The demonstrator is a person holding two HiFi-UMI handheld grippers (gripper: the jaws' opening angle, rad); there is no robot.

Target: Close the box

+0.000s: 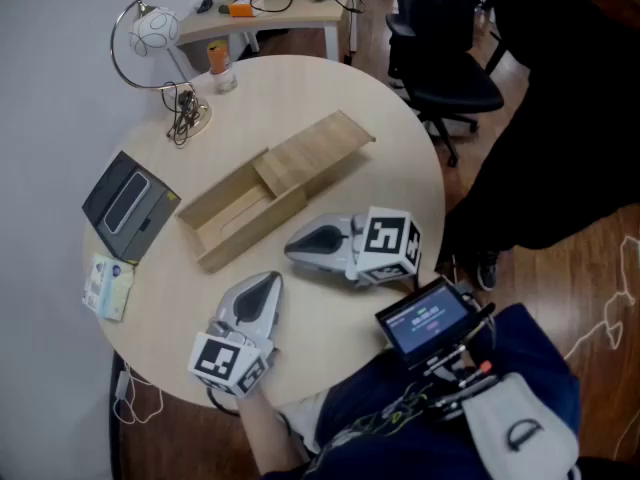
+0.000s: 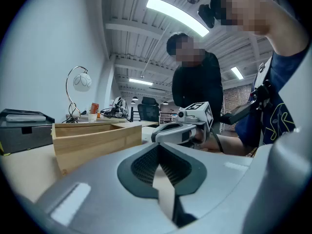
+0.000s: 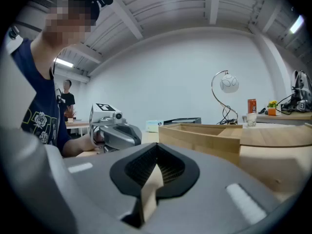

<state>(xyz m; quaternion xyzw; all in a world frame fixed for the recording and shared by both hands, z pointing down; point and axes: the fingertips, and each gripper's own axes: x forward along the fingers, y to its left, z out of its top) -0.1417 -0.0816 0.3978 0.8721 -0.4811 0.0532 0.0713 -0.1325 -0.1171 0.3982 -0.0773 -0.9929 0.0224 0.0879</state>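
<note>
A long light-wood box (image 1: pixel 228 220) lies slantwise on the round table (image 1: pixel 400 168). Its sliding lid (image 1: pixel 312 152) is drawn out toward the far right, leaving the near-left half of the tray uncovered. My left gripper (image 1: pixel 268 282) rests on the table just in front of the box, jaws shut and empty. My right gripper (image 1: pixel 291 249) lies beside it to the right, tip close to the box's near wall, also shut and empty. The left gripper view shows the box (image 2: pixel 92 136) ahead left and the right gripper (image 2: pixel 181 130) ahead. The right gripper view shows the box (image 3: pixel 214 133) and the left gripper (image 3: pixel 115 133).
A curved desk lamp (image 1: pixel 150 33) and an orange can (image 1: pixel 218 60) stand at the table's far edge. A dark flat device (image 1: pixel 128 205) and a small packet (image 1: pixel 108 286) lie at the left. An office chair (image 1: pixel 440 58) and a person in black (image 1: pixel 560 118) are at the right.
</note>
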